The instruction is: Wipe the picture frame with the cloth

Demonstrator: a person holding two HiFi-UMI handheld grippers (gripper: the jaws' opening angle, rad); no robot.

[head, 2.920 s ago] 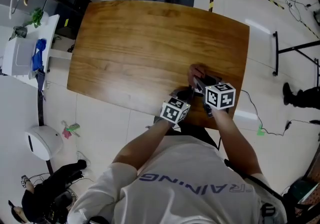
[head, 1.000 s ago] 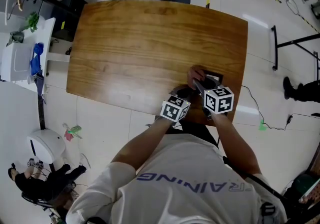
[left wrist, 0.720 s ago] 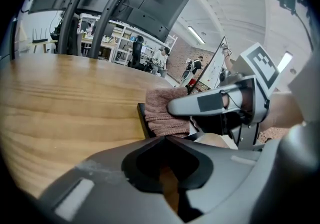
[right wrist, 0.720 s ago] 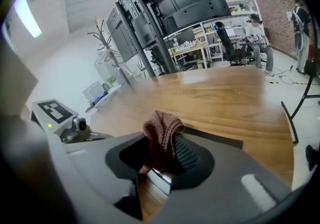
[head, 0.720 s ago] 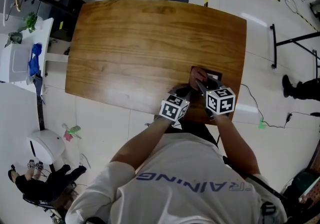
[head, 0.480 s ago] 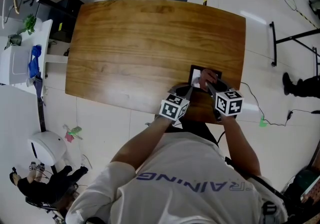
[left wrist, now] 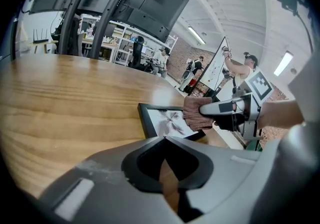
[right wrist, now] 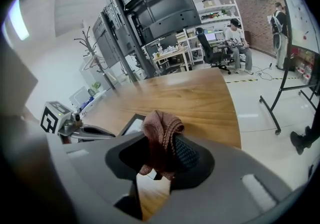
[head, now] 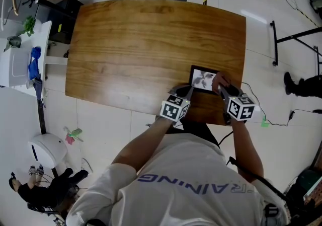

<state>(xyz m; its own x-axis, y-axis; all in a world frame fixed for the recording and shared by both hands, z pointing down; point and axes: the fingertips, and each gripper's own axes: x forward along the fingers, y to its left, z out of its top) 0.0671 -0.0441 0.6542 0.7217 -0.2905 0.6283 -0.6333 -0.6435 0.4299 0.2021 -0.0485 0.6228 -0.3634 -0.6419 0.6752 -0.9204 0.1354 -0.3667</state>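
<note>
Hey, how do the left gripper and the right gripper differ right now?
The right gripper is clamped on the brown cloth; the left gripper has its jaws together on nothing. The right gripper holds the cloth at the right end of the picture frame; the left gripper sits at the frame's near left corner. Both are low over the wooden table.

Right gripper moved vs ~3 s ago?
Yes. The right gripper, shut on the cloth, has slid right toward the table's right edge, uncovering the picture frame.
</note>
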